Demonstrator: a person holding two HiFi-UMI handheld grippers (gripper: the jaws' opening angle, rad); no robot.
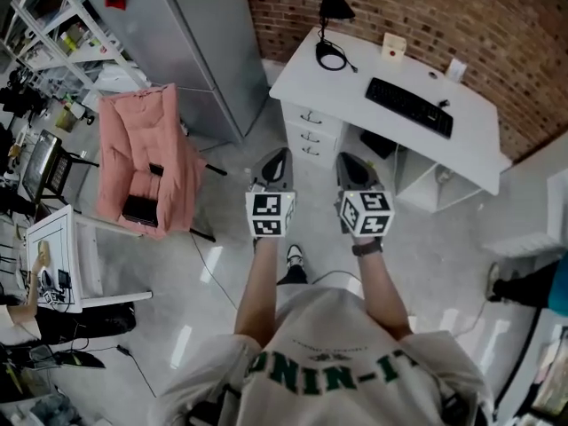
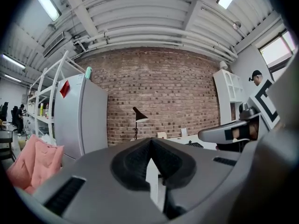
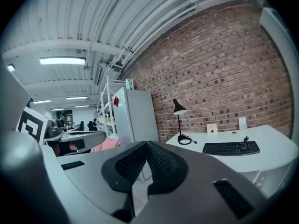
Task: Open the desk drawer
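Left gripper (image 1: 278,156) and right gripper (image 1: 349,160): jaws together, nothing held, side by side over open floor (image 1: 426,247). Drawer stack (image 1: 310,136) shut, at 12 o'clock, near the left gripper, under the desk (image 1: 355,91) front edge. Pink chair (image 1: 142,158) at 9 o'clock, well apart.

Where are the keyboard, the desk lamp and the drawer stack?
keyboard (image 1: 410,106), head view, middle of the keys.
desk lamp (image 1: 335,5), head view, black shade.
drawer stack (image 1: 311,134), head view, middle drawer front.

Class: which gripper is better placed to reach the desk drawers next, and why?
Probably left: the left gripper lines up with the drawers, the right gripper with the open knee space. Both are shut.
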